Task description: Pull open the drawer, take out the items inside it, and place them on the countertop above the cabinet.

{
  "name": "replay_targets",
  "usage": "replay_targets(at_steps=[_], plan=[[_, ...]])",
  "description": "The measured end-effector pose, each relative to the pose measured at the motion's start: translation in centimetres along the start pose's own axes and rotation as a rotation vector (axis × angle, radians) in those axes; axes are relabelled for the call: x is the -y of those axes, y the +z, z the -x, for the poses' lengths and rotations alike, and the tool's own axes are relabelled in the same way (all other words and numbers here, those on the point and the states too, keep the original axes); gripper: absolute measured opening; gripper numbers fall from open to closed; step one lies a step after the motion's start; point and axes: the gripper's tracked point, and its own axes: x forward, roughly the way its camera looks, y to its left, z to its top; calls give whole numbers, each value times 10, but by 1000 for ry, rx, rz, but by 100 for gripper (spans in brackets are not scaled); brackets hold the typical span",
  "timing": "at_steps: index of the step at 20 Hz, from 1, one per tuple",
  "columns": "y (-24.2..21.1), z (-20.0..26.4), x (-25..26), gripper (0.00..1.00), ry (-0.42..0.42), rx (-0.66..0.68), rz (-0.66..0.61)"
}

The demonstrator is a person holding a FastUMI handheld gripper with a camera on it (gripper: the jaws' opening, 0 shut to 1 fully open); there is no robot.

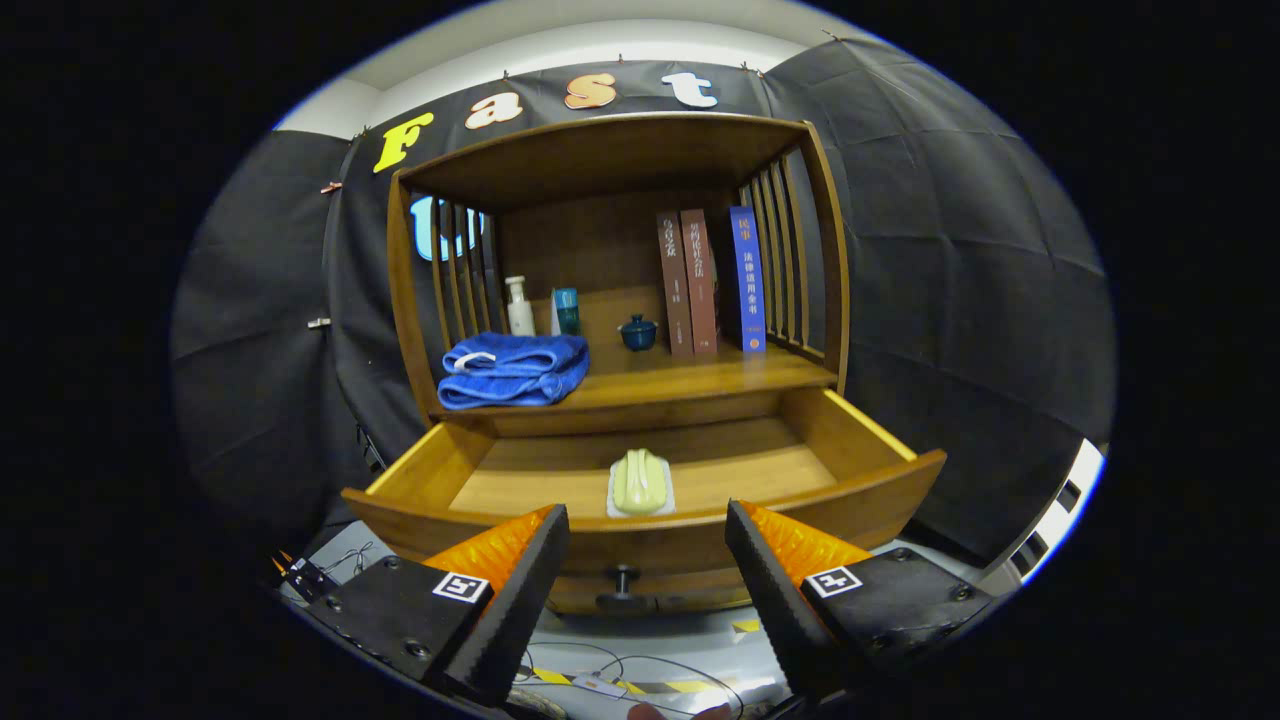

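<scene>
The gripper [648, 560] hung with its fingers spread wide and nothing between them, poised just in front of the drawer [640, 535] and a little above its knob [622, 578], which showed in the gap between the fingertips. The drawer stood pulled out of the wooden cabinet [620, 260], so the first step of the task looked finished. Inside the drawer, close behind its front wall and roughly midway across, lay a pale green rounded item on a light tray [640, 484]; whether it was soap in a dish or something else was hard to make out. It had not been taken out, and the lifting and placing appeared to remain. Above the drawer ran the countertop [700, 380], where a folded blue towel [514, 369] sat toward the left of the drawer, with a white bottle [519, 307], a teal container [567, 311], a small dark lidded pot [638, 332] and three upright books [710, 282] further back. The drawer's front wall hid the near strip of its floor, so other items there could not be ruled out.
</scene>
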Motion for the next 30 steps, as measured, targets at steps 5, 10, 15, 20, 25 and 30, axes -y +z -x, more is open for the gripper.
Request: replay_targets(at_steps=[5,10,15,20,25,30], plan=[[31,-39,-2,99,-22,-70,65],[5,-100,-13,99,-25,-242,96],[-35,-152,-18,100,-48,-432,57],[-73,-185,-10,100,-81,-591,66],[-88,-202,-13,75,-85,-638,81],[-105,-202,-15,36,-57,-733,144]])
